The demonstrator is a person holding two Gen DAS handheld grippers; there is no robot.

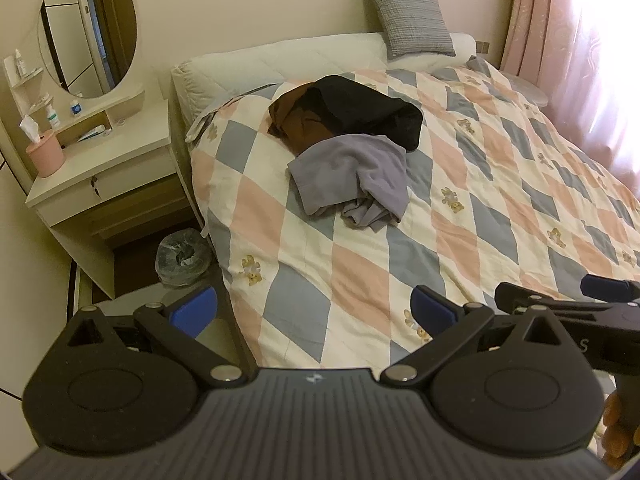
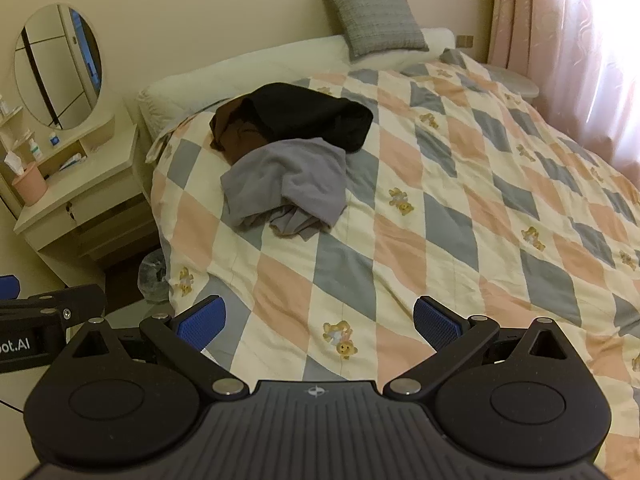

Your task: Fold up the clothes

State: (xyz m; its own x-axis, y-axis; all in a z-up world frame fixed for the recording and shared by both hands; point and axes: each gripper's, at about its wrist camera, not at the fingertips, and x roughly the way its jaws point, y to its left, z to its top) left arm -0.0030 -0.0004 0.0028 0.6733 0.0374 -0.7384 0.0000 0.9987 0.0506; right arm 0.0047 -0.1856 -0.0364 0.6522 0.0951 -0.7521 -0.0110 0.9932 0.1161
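At far left a dresser (image 1: 108, 160) stands beside the bed (image 1: 500, 184), a bin (image 1: 184, 256) in the gap at its foot. The left gripper (image 1: 314, 314) hangs over the bed's near left edge, jaws wide, holding nothing. The clothes (image 1: 352, 140) lie heaped far ahead near the headboard, well apart from both grippers. The right gripper (image 2: 320, 326), jaws wide, hovers over bare quilt that stretches right toward the curtain (image 2: 568, 40).

Soft matt cloth: grey garment (image 1: 352, 176), black garment (image 1: 360, 114), quilted bedspread (image 1: 480, 184). Tongs (image 2: 318, 326) matt black plastic, blue textured pads (image 2: 436, 326).
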